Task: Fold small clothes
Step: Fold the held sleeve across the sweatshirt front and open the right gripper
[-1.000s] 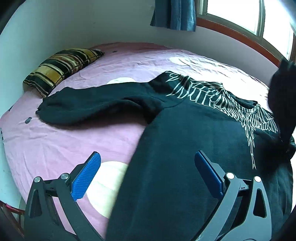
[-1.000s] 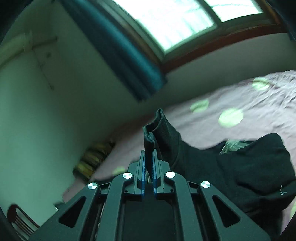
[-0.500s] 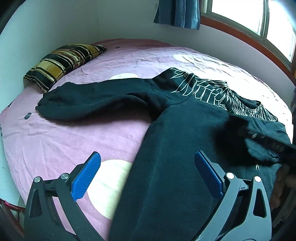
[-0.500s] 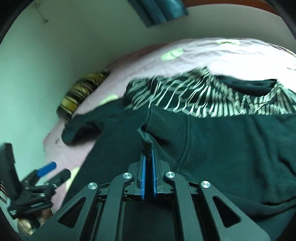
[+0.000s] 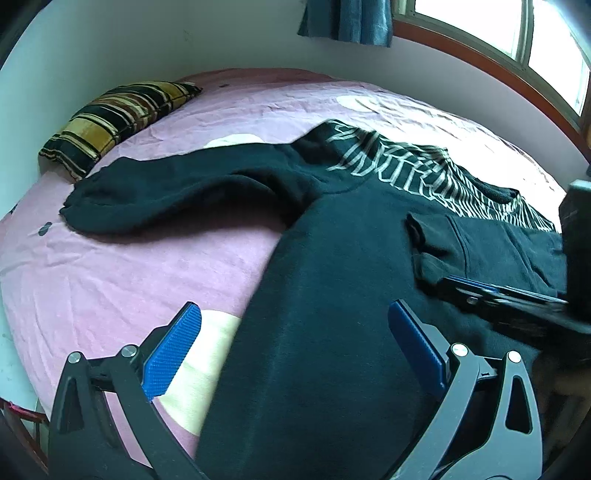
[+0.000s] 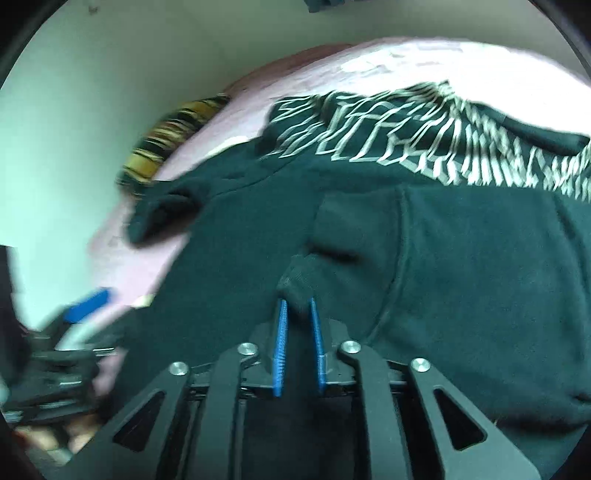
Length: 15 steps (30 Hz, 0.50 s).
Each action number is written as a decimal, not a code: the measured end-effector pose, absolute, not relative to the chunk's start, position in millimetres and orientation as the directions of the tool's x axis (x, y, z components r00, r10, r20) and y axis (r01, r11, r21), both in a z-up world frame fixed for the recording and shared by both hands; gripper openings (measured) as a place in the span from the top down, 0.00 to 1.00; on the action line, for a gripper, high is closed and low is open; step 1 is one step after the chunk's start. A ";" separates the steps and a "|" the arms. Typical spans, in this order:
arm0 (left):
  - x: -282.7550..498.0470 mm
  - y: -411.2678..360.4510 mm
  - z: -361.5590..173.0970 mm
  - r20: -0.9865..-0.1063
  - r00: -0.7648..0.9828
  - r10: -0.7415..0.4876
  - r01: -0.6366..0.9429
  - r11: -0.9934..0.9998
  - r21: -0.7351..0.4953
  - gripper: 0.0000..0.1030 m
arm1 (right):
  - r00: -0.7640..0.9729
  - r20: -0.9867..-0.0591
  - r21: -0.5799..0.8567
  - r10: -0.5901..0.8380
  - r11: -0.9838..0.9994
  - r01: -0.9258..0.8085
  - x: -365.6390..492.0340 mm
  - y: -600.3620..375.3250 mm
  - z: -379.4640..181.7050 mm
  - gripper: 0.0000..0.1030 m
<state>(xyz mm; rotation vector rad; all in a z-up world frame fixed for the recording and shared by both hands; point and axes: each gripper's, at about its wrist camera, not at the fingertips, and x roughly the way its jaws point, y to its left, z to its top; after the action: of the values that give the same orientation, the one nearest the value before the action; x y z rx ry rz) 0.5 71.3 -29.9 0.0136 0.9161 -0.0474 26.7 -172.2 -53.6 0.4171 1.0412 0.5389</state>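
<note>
Sweatshirt — a black fleece sweatshirt with a pale line print across its shoulders — is lying spread over the middle of the bed, and one sleeve, which a second ago was hanging high in the air from the right gripper, is now lying folded across the chest at the centre of the right wrist view. That gripper's blue pads are coming apart at this moment, with the cuff still sitting loosely between them, so the first sleeve fold looks about finished. The other sleeve is stretching out flat toward the left of the left wrist view, not yet folded — probably the next job. The left gripper is hovering low in that frame with its fingers spread wide, holding nothing. Underneath, a wrinkled pink bedsheet with pale round patches is covering the bed; a black-and-yellow striped pillow is sitting at the upper left against a plain pale wall, and a wooden-framed window with a blue curtain is filling the upper right.
</note>
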 end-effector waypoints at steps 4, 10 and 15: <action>-1.1 55.3 -31.6 -0.791 0.609 -0.062 0.097 0.995 -0.004 0.02 | 0.440 -0.588 0.639 0.679 0.723 -0.261 -13.1 -221.2 -17.1 0.62; 10.0 14.7 -17.8 -0.756 0.634 -0.162 0.188 0.981 -0.052 0.02 | 0.778 -0.467 0.635 0.420 0.772 -0.035 -107.8 -409.3 24.0 0.49; 29.3 -35.4 -18.8 -0.742 0.626 -0.240 0.266 0.960 -0.086 0.02 | 0.761 -0.602 0.655 0.242 0.695 0.297 -136.2 -522.1 -38.8 0.49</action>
<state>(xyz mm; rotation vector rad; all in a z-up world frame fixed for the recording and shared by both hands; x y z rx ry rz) 29.3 -35.4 -18.8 0.0336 0.8465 -0.2905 -136.2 -522.1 -38.8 0.8216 0.7264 -0.0336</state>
